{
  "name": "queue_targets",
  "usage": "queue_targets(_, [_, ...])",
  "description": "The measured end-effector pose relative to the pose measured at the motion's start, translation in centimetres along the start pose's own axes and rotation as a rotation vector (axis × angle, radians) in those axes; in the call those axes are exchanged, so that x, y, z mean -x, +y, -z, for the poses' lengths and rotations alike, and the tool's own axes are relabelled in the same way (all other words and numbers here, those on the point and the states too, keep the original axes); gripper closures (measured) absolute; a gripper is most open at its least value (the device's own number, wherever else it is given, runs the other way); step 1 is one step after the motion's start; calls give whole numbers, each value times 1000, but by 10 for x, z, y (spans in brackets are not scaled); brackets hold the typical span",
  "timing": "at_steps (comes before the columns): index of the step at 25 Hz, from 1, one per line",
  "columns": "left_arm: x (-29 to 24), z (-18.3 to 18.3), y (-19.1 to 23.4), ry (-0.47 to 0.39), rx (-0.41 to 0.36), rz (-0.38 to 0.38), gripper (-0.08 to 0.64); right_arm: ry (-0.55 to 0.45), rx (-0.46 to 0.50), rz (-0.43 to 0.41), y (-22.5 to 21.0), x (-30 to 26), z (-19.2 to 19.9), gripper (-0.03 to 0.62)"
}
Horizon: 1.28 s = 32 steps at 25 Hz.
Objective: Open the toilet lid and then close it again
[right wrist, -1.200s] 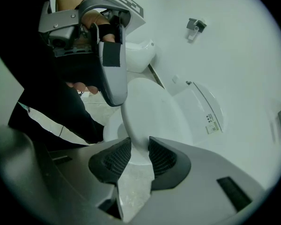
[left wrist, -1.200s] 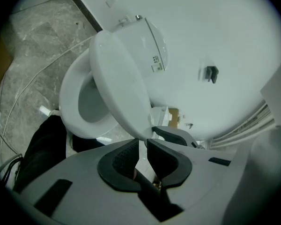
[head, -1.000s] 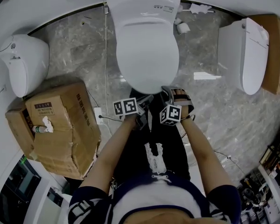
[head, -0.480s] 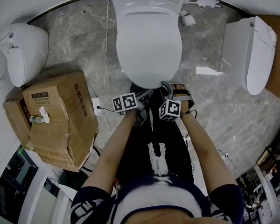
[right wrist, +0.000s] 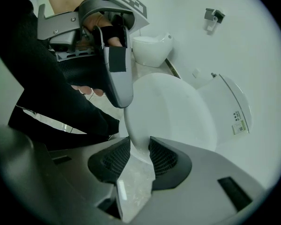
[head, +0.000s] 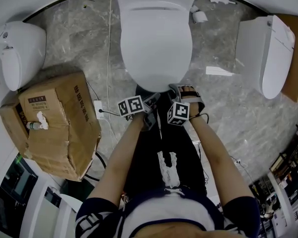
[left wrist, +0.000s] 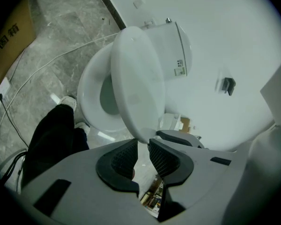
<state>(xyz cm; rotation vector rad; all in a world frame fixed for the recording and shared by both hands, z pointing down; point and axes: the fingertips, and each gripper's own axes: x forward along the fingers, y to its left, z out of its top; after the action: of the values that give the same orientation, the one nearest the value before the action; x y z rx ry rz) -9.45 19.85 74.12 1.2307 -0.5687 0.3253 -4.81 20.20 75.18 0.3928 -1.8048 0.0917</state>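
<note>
The toilet's sticker (right wrist: 239,121) and the print on the cardboard box (head: 54,123) at 9 o'clock are too small to read. You are stretching both arms toward 12 o'clock. Your right gripper (head: 178,89) is pinching the front edge of the half-raised toilet lid (head: 156,43). Your left gripper (head: 153,99) is hovering at the lid's tip, jaws slightly apart. Both pairs of jaws have just been opening.

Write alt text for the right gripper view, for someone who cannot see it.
The right hand-held gripper has the front rim of a partly raised white toilet lid between its jaws, touching both sides. The jaws have just been opening. The left hand-held gripper is at the same rim, at upper left.
</note>
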Motion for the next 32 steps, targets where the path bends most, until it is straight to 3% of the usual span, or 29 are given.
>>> queue_targets(14, [-21, 4, 43, 46, 16, -70, 479, 5, -14, -82, 23, -35, 10, 485])
queue_targets(32, [-52, 3, 94, 87, 23, -108, 466, 2, -45, -79, 40, -83, 24, 485])
